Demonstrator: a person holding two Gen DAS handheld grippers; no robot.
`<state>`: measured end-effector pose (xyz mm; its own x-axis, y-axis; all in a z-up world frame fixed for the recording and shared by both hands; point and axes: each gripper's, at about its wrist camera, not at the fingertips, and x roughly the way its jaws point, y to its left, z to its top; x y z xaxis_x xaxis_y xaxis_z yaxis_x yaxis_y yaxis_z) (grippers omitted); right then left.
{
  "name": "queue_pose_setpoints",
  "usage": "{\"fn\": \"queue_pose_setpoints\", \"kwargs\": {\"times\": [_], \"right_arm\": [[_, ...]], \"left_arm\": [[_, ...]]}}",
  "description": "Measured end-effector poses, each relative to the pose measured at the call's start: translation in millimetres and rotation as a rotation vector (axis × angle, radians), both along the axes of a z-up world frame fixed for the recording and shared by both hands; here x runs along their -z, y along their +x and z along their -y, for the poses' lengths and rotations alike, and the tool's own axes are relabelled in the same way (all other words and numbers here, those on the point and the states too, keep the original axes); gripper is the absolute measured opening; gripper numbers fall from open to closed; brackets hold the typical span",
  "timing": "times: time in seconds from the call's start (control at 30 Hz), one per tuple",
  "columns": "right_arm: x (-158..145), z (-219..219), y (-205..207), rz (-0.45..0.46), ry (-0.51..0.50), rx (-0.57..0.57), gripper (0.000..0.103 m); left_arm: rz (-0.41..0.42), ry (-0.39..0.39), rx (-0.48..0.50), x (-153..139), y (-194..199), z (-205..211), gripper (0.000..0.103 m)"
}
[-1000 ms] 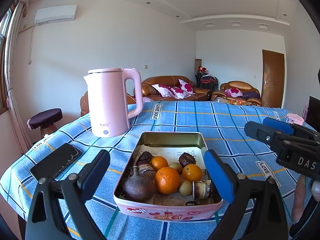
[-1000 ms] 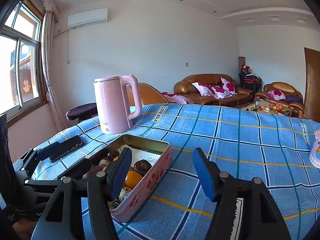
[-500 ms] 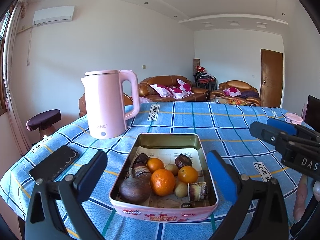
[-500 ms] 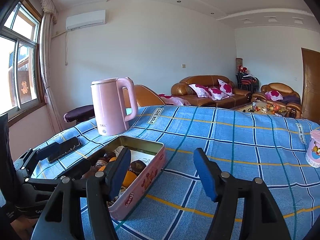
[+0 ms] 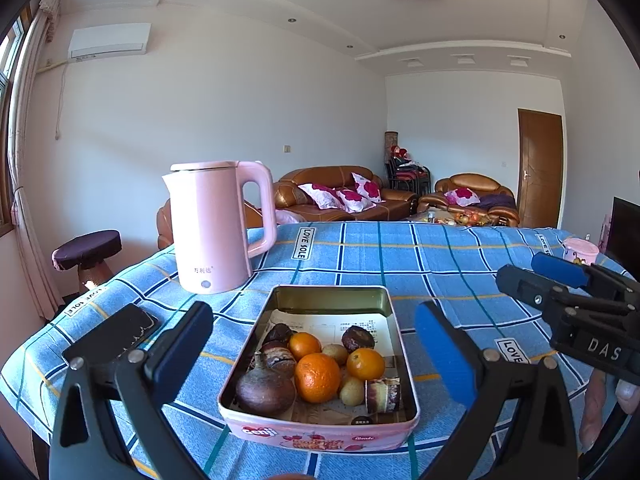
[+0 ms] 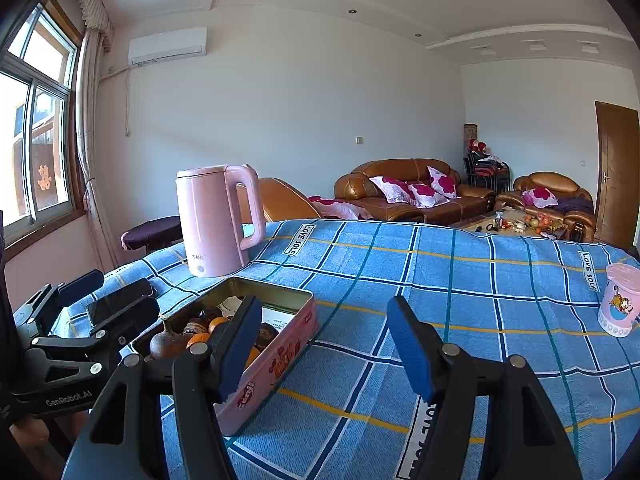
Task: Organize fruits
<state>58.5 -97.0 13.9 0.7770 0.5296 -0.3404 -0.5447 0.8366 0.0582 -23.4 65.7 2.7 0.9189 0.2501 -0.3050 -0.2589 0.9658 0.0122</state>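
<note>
A pink tin box sits on the blue checked tablecloth. It holds a large orange, two smaller oranges, a big dark brown fruit, small yellowish fruits and dark pieces. My left gripper is open and empty, above the near end of the tin. My right gripper is open and empty, to the right of the tin; it also shows at the right edge of the left wrist view.
A pink kettle stands behind the tin on the left. A black phone lies at the table's left edge. A pink cup stands far right. A stool and sofas are beyond the table.
Both grippers have drawn back and risen a little from the tin, so the tin appears lower and farther. Both stay open and empty.
</note>
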Motion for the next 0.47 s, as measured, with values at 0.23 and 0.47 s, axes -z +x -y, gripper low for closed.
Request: {"fn": "queue_pose_setpoints", "kwargs": {"times": [0.23, 0.47], "right_arm": [[4.1, 1.8, -1.0, -0.007, -0.005, -0.001, 0.067], [6.1, 6.6, 1.1, -0.013, -0.002, 0.010, 0.067]], "left_arm": [[-0.017, -0.044, 0.004, 4.8, 4.1, -6.0, 0.103], [-0.031, -0.043, 0.018, 7.6, 6.3, -1.1, 0.103]]}}
